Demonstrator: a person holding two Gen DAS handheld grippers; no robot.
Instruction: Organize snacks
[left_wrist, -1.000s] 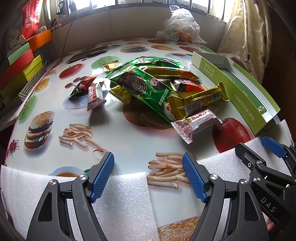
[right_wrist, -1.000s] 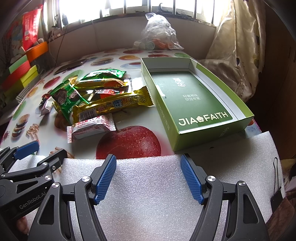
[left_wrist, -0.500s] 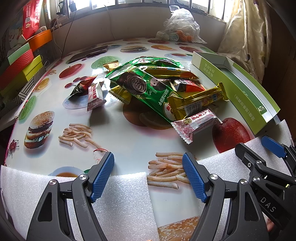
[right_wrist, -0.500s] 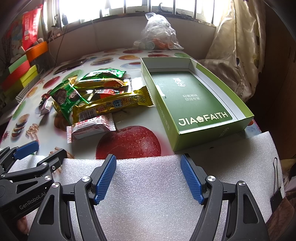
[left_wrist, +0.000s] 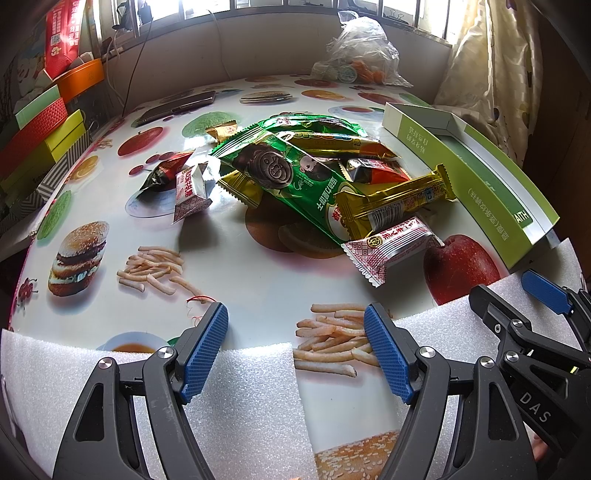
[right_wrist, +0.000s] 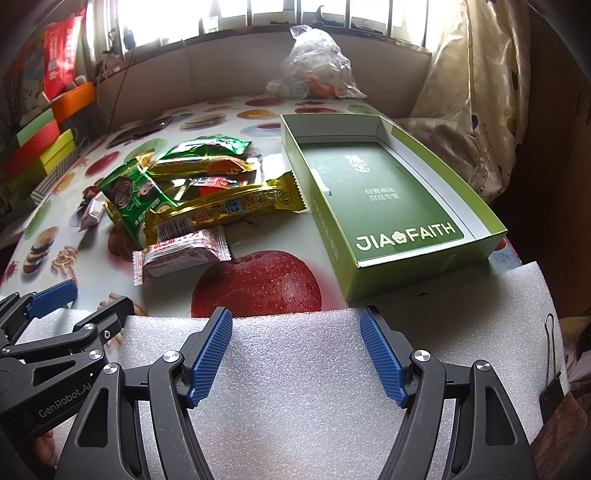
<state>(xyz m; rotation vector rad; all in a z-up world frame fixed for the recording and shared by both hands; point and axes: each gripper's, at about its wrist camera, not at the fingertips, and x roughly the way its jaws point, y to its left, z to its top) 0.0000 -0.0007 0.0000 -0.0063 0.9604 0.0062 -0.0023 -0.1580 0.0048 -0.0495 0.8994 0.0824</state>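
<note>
Nothing sorted yet by our read. The green box (right_wrist: 388, 199) sits open on the right side of the table (left_wrist: 258, 288), and we see no snacks inside, only its printed liner.

All snacks are still in one pile left of the box:
- red-and-white wafer pack (right_wrist: 181, 254), nearest us, just touching the printed apple
- long gold bar (right_wrist: 225, 210), lying across the pile, its right end just beside the box wall
- green cookie pack (left_wrist: 291, 181), under the gold bar
- gold and red packs further back, overlapping
- a small red-and-white pack (left_wrist: 190, 190) and a dark red pouch (left_wrist: 162, 171), off to the far left, apart from the pile

Left gripper (left_wrist: 295, 354): fingers apart, holding nothing, low over the foam sheet (left_wrist: 240, 406) at the near edge. Right gripper (right_wrist: 295, 354): fingers apart, holding nothing, over foam near the box's near corner.

Remaining: every pack into the box, we assume. The wafer pack is the closest and lies free on top, so it's our likely first pick. The overlapping foil packs may drag each other.
</note>
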